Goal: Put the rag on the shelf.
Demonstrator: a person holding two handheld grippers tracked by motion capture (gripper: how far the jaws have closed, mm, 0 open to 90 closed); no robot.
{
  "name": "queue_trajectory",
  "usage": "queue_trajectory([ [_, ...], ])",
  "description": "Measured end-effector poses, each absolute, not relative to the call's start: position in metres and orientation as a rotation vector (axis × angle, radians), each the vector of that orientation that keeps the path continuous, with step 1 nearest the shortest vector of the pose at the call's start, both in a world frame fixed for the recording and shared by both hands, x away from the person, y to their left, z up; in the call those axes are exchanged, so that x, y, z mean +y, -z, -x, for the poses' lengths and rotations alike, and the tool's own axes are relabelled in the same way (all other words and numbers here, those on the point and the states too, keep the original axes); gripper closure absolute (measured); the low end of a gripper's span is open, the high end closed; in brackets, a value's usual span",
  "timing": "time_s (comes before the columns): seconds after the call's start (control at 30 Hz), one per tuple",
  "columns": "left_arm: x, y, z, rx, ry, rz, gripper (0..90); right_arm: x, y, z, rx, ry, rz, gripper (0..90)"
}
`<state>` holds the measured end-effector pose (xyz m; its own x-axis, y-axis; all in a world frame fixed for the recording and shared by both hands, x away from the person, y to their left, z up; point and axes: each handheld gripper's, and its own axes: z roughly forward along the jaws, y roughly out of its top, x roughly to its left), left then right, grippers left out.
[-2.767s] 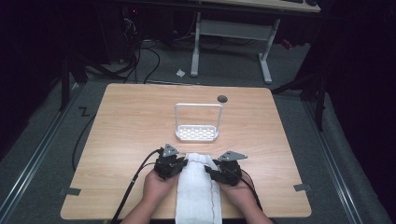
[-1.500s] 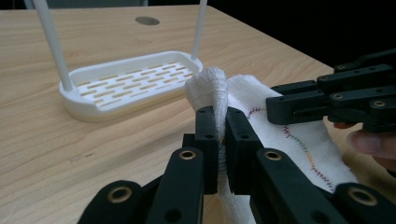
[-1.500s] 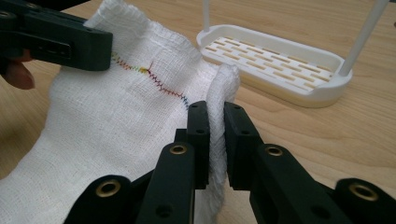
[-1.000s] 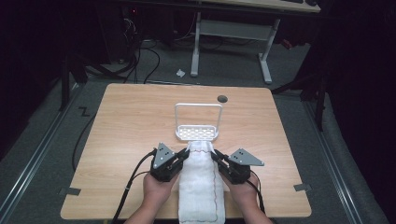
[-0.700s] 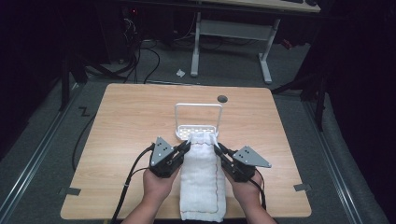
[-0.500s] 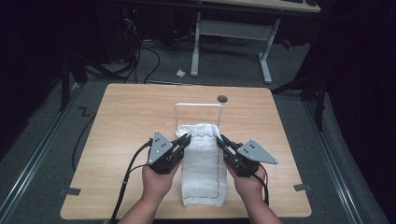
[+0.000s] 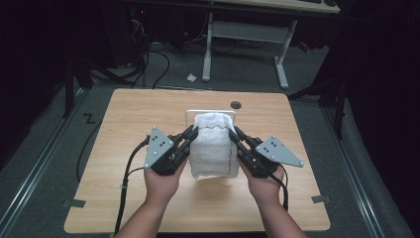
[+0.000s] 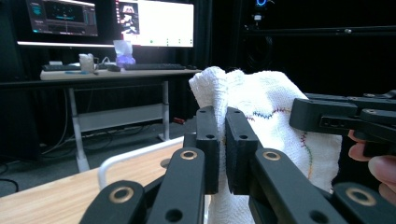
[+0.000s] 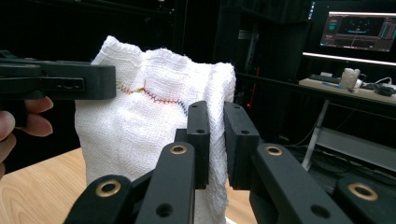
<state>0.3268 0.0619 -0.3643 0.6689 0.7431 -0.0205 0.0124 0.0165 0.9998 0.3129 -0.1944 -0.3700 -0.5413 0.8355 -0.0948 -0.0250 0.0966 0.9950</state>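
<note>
Hanging above the bench (image 7: 124, 119), a white towel (image 7: 213, 144) (coloured stitching, no readable writing) is held by its upper corners, pinched by left claw (image 7: 190, 132) and right claw (image 7: 234, 133), forearms level.

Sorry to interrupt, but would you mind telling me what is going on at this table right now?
A person holds a gripper in each hand and has a white towel lifted off the table between them. The left gripper pinches the towel's upper left corner and the right gripper the upper right one, so the cloth hangs down between them. Just behind it a white wire rack stands on the table.
</note>
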Motion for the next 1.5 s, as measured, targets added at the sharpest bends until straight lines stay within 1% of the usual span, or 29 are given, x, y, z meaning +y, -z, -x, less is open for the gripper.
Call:
queue_trajectory([
  [0.17,0.062,0.360,-0.339,0.660,-0.659,-1.489,85.7,-0.191,0.367,-0.321,1.689,-1.539,-0.799,82.2],
  [0.33,0.061,0.355,-0.360,0.670,-0.674,-1.519,85.7,-0.192,0.364,-0.336,1.704,-1.525,-0.819,82.2],
  [0.43,0.060,0.350,-0.372,0.681,-0.659,-1.533,85.7,-0.190,0.360,-0.342,1.697,-1.485,-0.786,82.2],
  [0.63,0.058,0.339,-0.401,0.691,-0.695,-1.528,85.7,-0.186,0.345,-0.374,1.675,-1.454,-0.797,82.3],
  [0.67,0.058,0.338,-0.404,0.697,-0.700,-1.526,85.7,-0.186,0.345,-0.374,1.675,-1.454,-0.797,82.3],
  [0.7,0.056,0.336,-0.413,0.694,-0.716,-1.528,85.7,-0.186,0.342,-0.383,1.670,-1.451,-0.804,82.2],
  [0.77,0.056,0.335,-0.418,0.693,-0.729,-1.529,85.7,-0.185,0.340,-0.386,1.669,-1.451,-0.806,82.2],
  [0.87,0.055,0.329,-0.432,0.705,-0.717,-1.529,85.7,-0.186,0.337,-0.404,1.667,-1.460,-0.833,82.3],
  [0.93,0.055,0.327,-0.435,0.706,-0.716,-1.530,85.7,-0.186,0.336,-0.406,1.667,-1.462,-0.840,82.3],
  [0.97,0.052,0.325,-0.441,0.701,-0.738,-1.551,85.7,-0.186,0.335,-0.414,1.663,-1.469,-0.853,82.3],
  [1.0,0.052,0.325,-0.441,0.701,-0.738,-1.551,85.7,-0.186,0.335,-0.414,1.663,-1.469,-0.853,82.3],
  [1.07,0.049,0.320,-0.451,0.677,-0.796,-1.595,85.7,-0.189,0.331,-0.426,1.664,-1.489,-0.881,82.3],
  [1.13,0.047,0.317,-0.459,0.681,-0.775,-1.603,85.7,-0.190,0.329,-0.430,1.663,-1.498,-0.895,82.3],
  [1.23,0.044,0.314,-0.473,0.696,-0.764,-1.603,85.7,-0.195,0.324,-0.452,1.678,-1.488,-0.933,82.2],
  [1.3,0.043,0.313,-0.483,0.705,-0.778,-1.608,85.6,-0.195,0.324,-0.455,1.680,-1.490,-0.939,82.2],
  [1.5,0.039,0.322,-0.510,0.783,-0.739,-1.622,85.7,-0.192,0.333,-0.484,1.724,-1.424,-0.961,82.1],
])
